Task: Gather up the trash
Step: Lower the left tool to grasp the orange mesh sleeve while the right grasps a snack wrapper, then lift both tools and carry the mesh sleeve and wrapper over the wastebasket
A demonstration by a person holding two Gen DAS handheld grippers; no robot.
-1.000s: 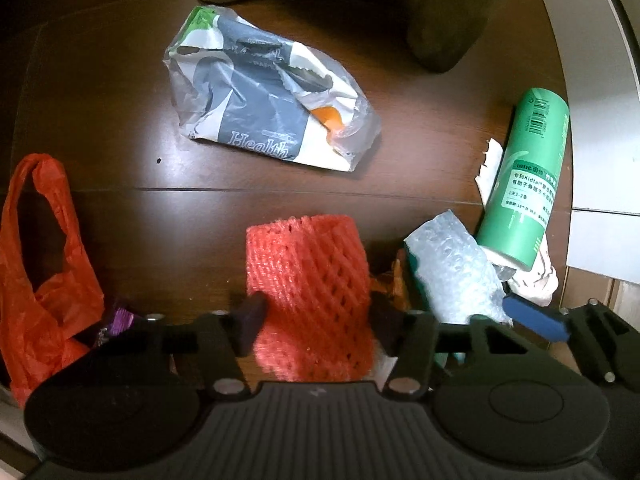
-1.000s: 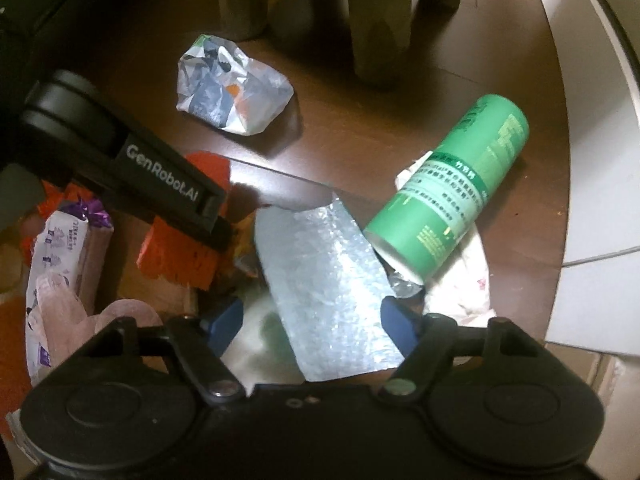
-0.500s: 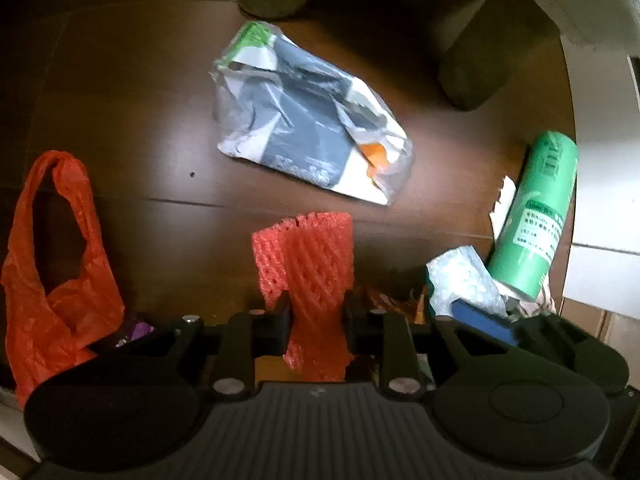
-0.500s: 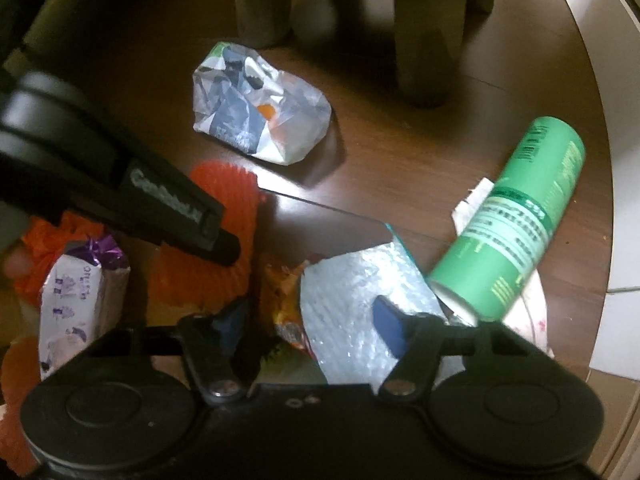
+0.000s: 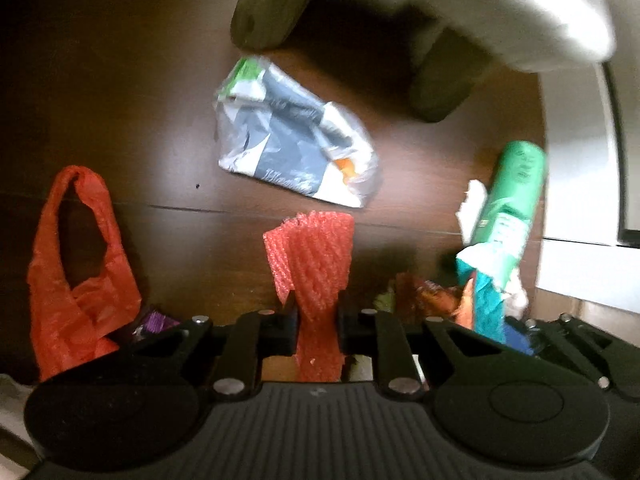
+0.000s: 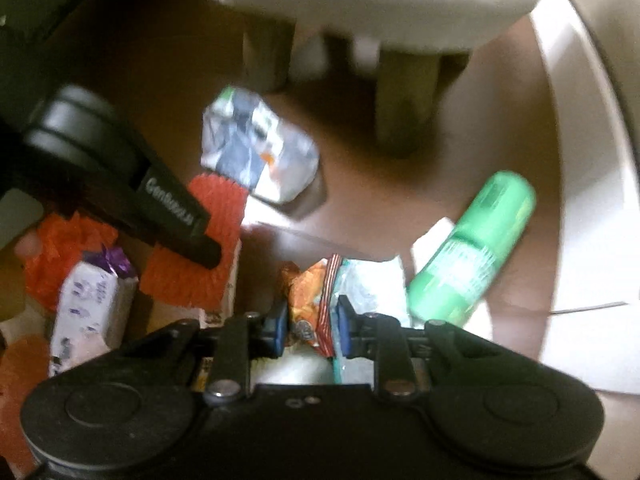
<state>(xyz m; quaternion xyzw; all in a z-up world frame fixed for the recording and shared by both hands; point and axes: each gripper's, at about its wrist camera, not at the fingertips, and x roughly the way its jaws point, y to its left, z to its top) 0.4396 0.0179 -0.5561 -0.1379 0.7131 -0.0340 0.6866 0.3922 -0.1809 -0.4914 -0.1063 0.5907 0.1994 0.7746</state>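
The left claw (image 5: 317,318) is closing, and its two black pads press on a red foam net sleeve (image 5: 316,264). The sleeve is squeezed narrow between the jaws, and its upper part stands free above the dark wooden floor (image 5: 120,100). In the right wrist view this same claw comes in from the left, with the sleeve under its tip.

The right claw (image 6: 311,326) is closing too. Its blue pads grip a crumpled orange snack wrapper (image 6: 312,292) together with a piece of clear bubble wrap (image 6: 366,286) that has a teal edge. Both pieces are pinched between the jaws.

Containers: an orange plastic bag (image 5: 76,264) lies on the floor at the near left, with its handle loop pointing far. Its mouth is not visible, so I cannot tell what is inside; a small purple wrapper (image 5: 158,320) shows just beside its near edge. A crumpled white and grey plastic pouch (image 5: 292,144) lies far from the claws, near the middle of the floor. It has a little orange area at its right end, but I cannot tell whether anything is inside. A green can (image 5: 514,200) lies on its side at the right, on top of some white paper (image 5: 472,208). Near the left in the right wrist view lies a white packet (image 6: 90,308) with a purple end.

Two legs of a pale stool (image 6: 368,0) stand at the far side.
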